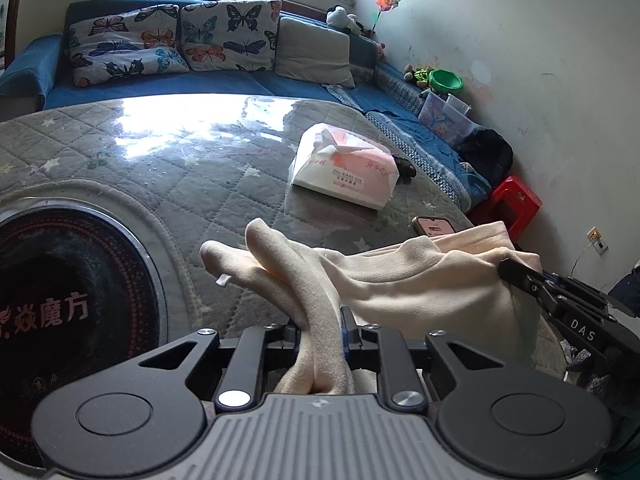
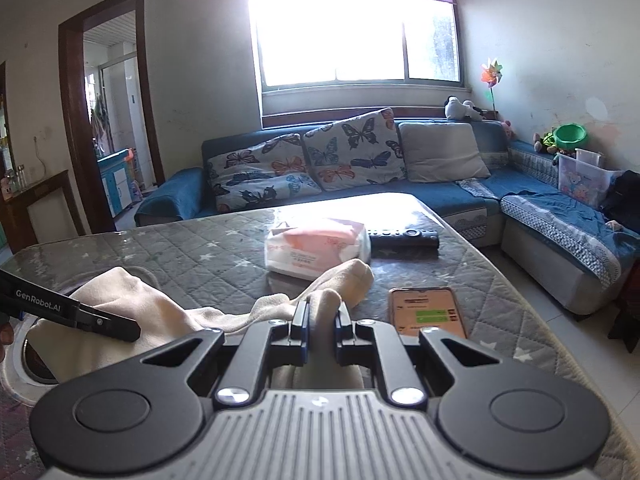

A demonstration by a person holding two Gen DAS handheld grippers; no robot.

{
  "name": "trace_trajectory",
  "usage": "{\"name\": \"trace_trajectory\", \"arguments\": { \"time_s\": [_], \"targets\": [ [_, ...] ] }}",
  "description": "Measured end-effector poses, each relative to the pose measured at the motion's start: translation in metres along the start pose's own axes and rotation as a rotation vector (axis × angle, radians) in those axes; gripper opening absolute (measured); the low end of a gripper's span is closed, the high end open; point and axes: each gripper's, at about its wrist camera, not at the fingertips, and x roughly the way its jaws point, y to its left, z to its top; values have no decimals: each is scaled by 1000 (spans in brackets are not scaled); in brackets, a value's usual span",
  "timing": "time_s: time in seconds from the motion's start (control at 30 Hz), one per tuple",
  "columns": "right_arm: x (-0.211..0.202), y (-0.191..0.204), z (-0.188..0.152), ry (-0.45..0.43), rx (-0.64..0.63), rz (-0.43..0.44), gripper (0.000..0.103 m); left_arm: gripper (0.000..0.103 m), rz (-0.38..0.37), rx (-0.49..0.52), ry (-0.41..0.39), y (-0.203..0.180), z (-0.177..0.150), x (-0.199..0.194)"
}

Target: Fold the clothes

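Here, L gripper (image 1: pixel 320 326) and R gripper (image 2: pixel 322 316) each pinch the cream garment (image 1: pixel 420 280), jaws narrow on fabric. Held at two points above the table (image 1: pixel 180 168), prob. to spread it for folding.

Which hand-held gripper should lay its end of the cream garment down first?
Probably the right hand-held gripper: its end of the cream garment hangs beside the phone, over bare quilted table. The left hand-held gripper hangs near the round cooktop.

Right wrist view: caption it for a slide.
Right gripper and left gripper pinch a cream garment above the quilted table.
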Motion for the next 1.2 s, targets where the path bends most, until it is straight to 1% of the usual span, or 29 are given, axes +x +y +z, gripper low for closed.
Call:
{"name": "trace_trajectory", "arguments": {
  "time_s": [0.33,0.6,1.07,1.2],
  "targets": [
    [5,-1,2,-1,-7,-14,11,19,13,5,1,-2,6,8],
    [10,-2,-1,17,-14,-24,11,19,31,14,20,-1,4,14],
    [21,-7,-6,48,-30,-68,11,19,46,3,32,5,3,21],
    [28,-9,-9,68,-39,-90,11,20,52,-3,38,8,1,22]
  ]
}}
